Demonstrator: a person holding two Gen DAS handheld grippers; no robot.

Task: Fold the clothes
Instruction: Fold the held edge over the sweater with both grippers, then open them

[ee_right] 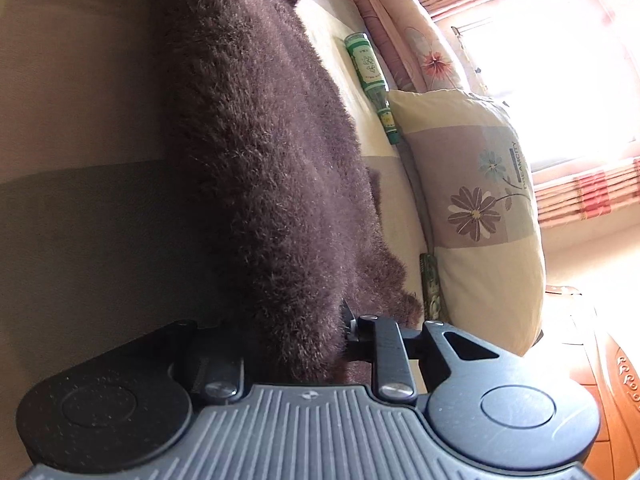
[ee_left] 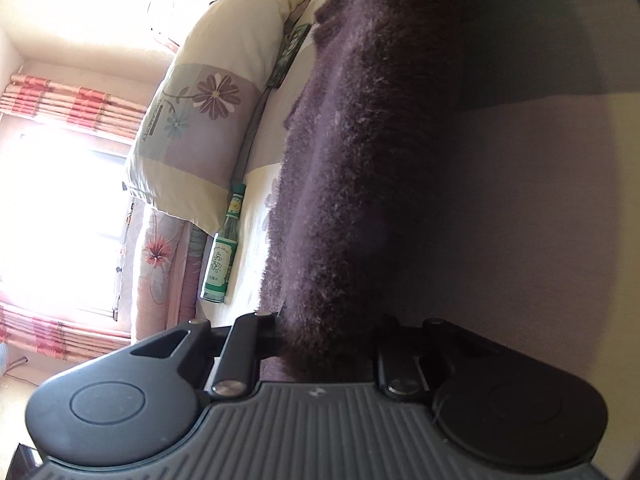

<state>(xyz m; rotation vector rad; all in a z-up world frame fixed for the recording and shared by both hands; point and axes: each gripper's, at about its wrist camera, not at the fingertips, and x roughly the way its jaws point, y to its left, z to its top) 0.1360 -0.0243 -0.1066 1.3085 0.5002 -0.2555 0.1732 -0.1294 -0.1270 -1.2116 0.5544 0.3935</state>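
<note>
A dark purple-brown fuzzy knit garment (ee_left: 352, 160) is stretched in a long band above the pale patchwork bed sheet (ee_left: 520, 220), one end caught in each tool. The left gripper (ee_left: 320, 344) has its two black fingers drawn in on the fabric's edge, and the right gripper (ee_right: 288, 344) pinches the opposite end likewise (the fingertips are buried in the pile, so how narrow the gap is I cannot tell). Along the bed's far edge lie a green glass bottle (ee_left: 222, 248) and a cream flower-printed pillow (ee_left: 200, 120). The knit looks thick, soft and limp, likely to sag in the middle and slide little; holding by corners or a hem seems soundest.
</note>
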